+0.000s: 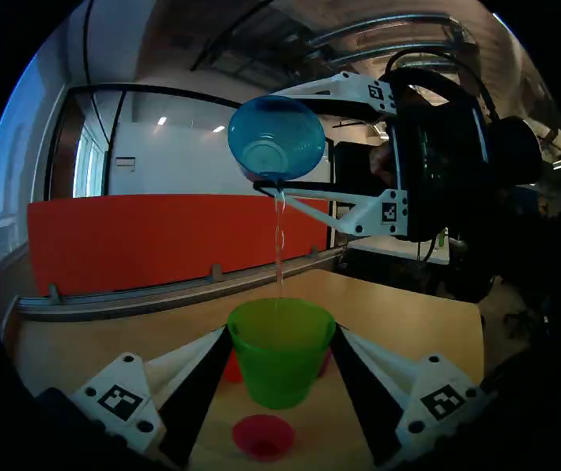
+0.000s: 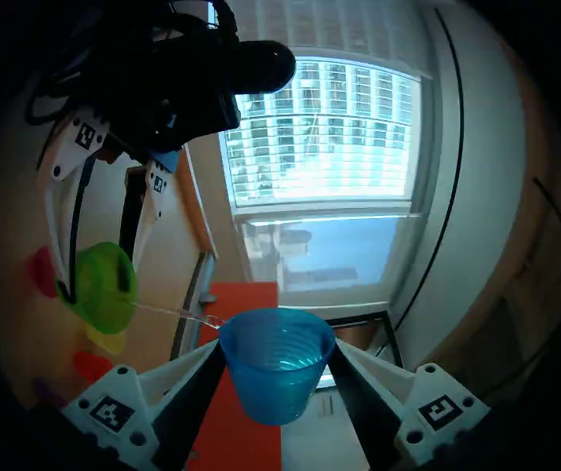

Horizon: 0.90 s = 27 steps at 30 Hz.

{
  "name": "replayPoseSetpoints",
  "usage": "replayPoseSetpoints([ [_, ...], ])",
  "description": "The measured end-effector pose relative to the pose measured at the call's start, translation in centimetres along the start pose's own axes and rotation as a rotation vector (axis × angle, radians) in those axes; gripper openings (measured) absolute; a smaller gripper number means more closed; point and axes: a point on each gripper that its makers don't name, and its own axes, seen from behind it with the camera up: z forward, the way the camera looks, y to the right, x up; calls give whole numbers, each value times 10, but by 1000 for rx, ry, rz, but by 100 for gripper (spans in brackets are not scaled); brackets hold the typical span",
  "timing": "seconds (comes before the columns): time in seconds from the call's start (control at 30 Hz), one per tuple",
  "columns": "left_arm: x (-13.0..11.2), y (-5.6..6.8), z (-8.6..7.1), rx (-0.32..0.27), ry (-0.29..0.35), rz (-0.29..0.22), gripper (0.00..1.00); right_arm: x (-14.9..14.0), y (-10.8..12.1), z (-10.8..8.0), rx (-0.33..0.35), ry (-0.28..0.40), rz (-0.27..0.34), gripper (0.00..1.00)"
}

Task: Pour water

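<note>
Pour under way: your right claw (image 2: 276, 353) is closed on the tipped blue cup (image 2: 276, 377), a thin stream (image 1: 279, 235) falling into the green cup (image 1: 280, 369) gripped in your left claw (image 1: 280, 339) below; the blue cup seemingly not yet empty.

No legible text, brand or number anywhere. Only coded signs: black-and-white square fiducial markers (image 1: 119, 400), one on each white finger. Left gripper view: two on the left gripper (image 1: 280, 345), low in the frame, and two on the right gripper (image 1: 268, 141). Right gripper view: same four markers. Patterns can't be decoded.
</note>
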Motion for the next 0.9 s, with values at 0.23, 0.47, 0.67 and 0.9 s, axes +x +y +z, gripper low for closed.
replayPoseSetpoints([
  [0.23,1,2,1,-3,0,1,87,0,0,1,-1,-2,-26,90],
  [0.47,-1,2,2,-3,-1,1,87,0,0,3,-3,-3,-53,90],
  [0.67,0,2,3,-3,-1,1,87,1,1,5,-3,-1,-81,90],
  [0.9,0,2,3,-3,0,-1,87,3,2,7,-4,7,-124,90],
])
